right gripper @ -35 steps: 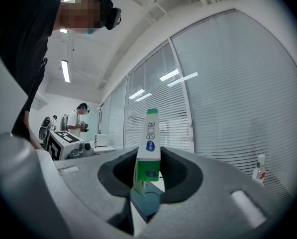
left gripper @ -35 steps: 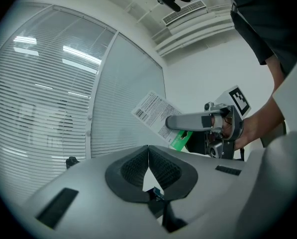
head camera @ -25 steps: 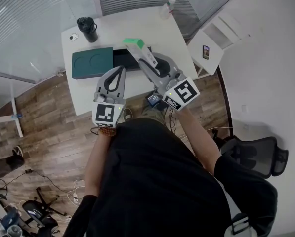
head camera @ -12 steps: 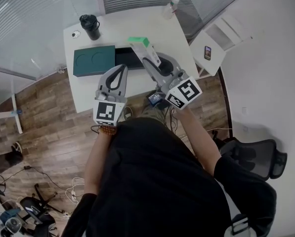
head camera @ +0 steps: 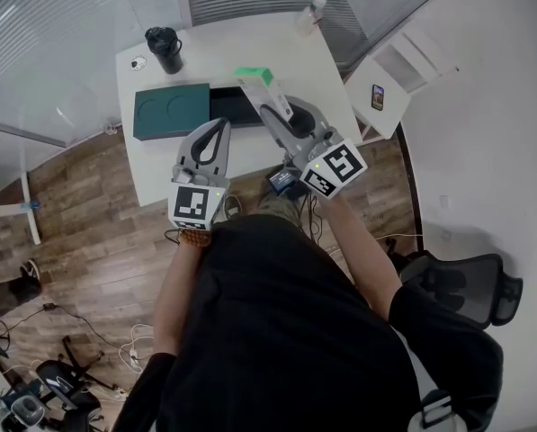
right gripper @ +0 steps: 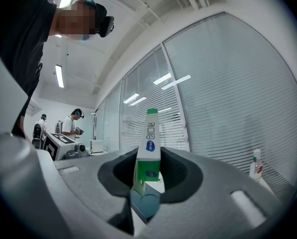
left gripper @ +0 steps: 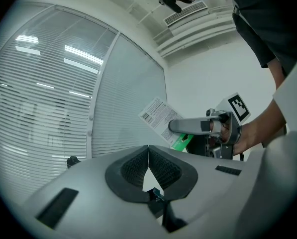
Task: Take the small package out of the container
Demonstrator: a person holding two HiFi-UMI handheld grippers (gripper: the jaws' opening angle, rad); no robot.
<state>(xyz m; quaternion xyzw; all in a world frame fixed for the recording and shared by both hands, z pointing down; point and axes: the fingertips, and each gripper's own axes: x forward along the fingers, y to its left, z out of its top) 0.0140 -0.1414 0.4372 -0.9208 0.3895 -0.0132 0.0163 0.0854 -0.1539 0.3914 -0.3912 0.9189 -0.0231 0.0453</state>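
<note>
jaws of right gripper (head camera: 268, 109) pinch the small package (right gripper: 149, 143) by one end over the container (head camera: 225, 106); left gripper (left gripper: 148, 151) has them together, empty. i fear it pivots loose and drops back.

Black mug (head camera: 163, 49) and clear bottle (head camera: 310, 13) on white table (head camera: 250, 48); perhaps a phone (head camera: 376, 96) on side stand (head camera: 387, 77).
</note>
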